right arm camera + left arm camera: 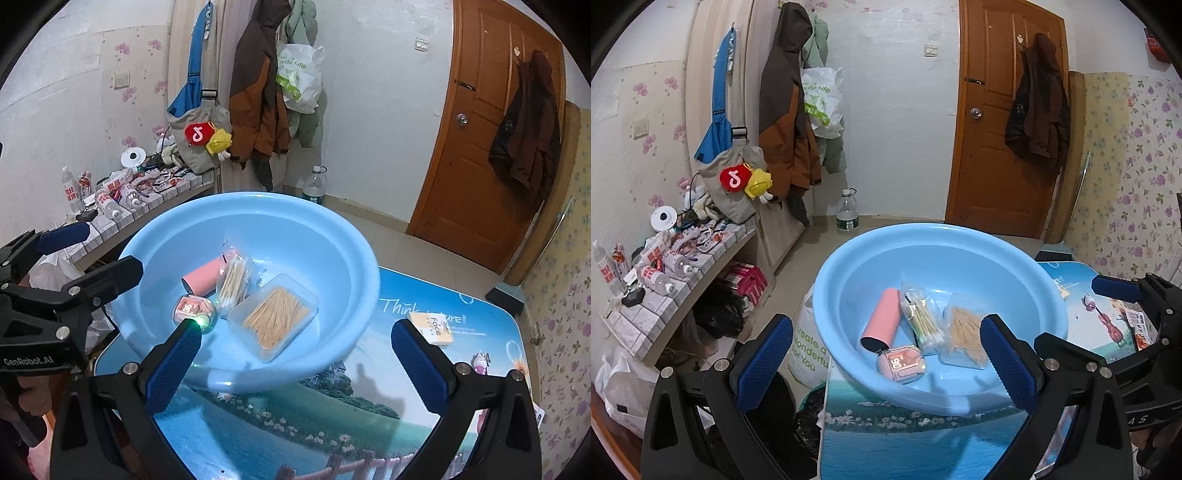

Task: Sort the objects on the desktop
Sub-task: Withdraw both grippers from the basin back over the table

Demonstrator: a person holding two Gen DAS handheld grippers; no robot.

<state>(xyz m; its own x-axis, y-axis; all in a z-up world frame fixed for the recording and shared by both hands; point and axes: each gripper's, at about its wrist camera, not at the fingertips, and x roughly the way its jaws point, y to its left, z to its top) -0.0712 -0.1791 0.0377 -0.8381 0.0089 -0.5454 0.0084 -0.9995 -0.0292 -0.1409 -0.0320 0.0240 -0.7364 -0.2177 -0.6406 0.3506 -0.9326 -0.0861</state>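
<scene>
Floral wallpaper, brown wooden door, tiled floor, cluttered shelf

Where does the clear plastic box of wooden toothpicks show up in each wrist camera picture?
Left wrist view: the clear plastic box of wooden toothpicks lies lower right of centre in the light blue plastic basin, partly behind a blue finger pad.
Right wrist view: it lies at centre, on the basin's right side.
Shared landmark: the pink cylinder in the basin, left of the box.

box label partly illegible, table cropped
</scene>
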